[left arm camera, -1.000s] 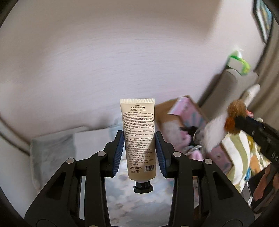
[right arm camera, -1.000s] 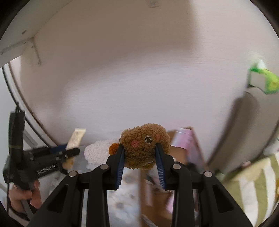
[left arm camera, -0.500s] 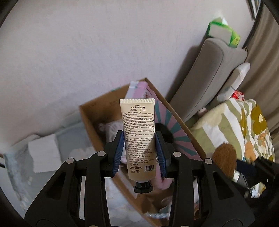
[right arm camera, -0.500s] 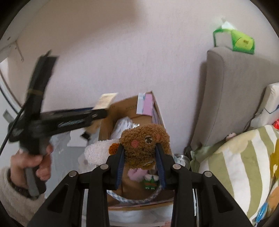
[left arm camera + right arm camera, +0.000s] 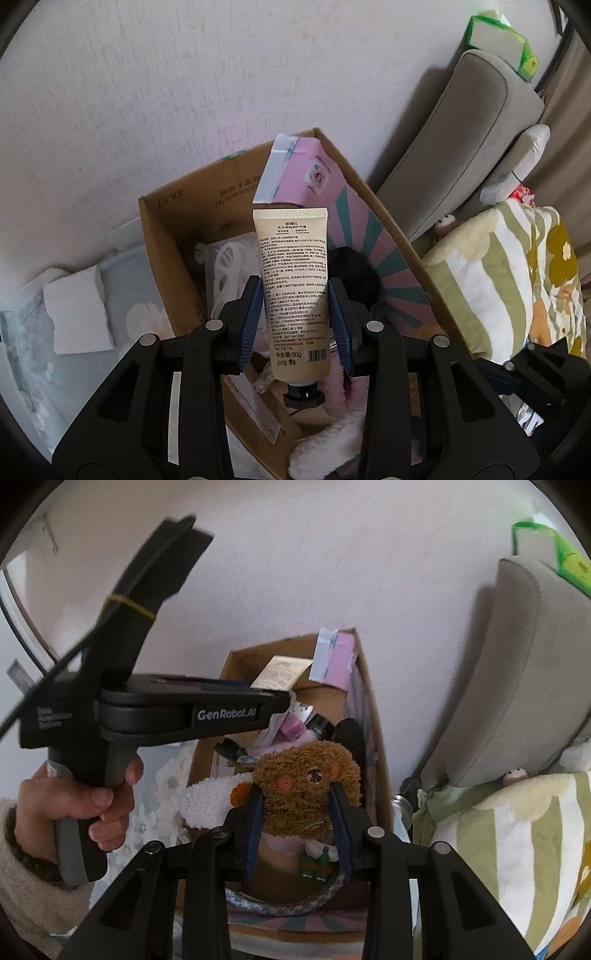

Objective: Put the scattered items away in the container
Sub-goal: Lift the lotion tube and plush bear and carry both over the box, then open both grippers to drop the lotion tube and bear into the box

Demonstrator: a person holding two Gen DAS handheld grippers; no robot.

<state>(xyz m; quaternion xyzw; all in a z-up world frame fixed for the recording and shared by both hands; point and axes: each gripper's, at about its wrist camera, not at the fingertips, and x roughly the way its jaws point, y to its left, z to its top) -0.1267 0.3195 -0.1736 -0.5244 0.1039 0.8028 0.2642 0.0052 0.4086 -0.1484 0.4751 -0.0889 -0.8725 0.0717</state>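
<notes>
My left gripper [image 5: 295, 321] is shut on a cream hand-cream tube [image 5: 293, 291] with a black cap pointing down, held above the open cardboard box [image 5: 162, 236]. The box holds a pink package [image 5: 295, 173], a white cable bag, a black fuzzy thing and pink fluff. My right gripper [image 5: 299, 827] is shut on a brown plush toy [image 5: 306, 779] with a white fluffy part, held over the near end of the same box [image 5: 373, 760]. In the right wrist view the left gripper body [image 5: 177, 709] reaches over the box with the tube [image 5: 280, 674].
A grey sofa arm [image 5: 461, 147] stands right of the box, with a green tissue pack [image 5: 498, 40] on top and a striped floral blanket [image 5: 509, 280] in front. A white folded cloth [image 5: 77, 314] lies left of the box. A white wall is behind.
Both grippers have swung right and moved closer over the box, still holding their items. The left gripper now reaches over the box in the right wrist view.
</notes>
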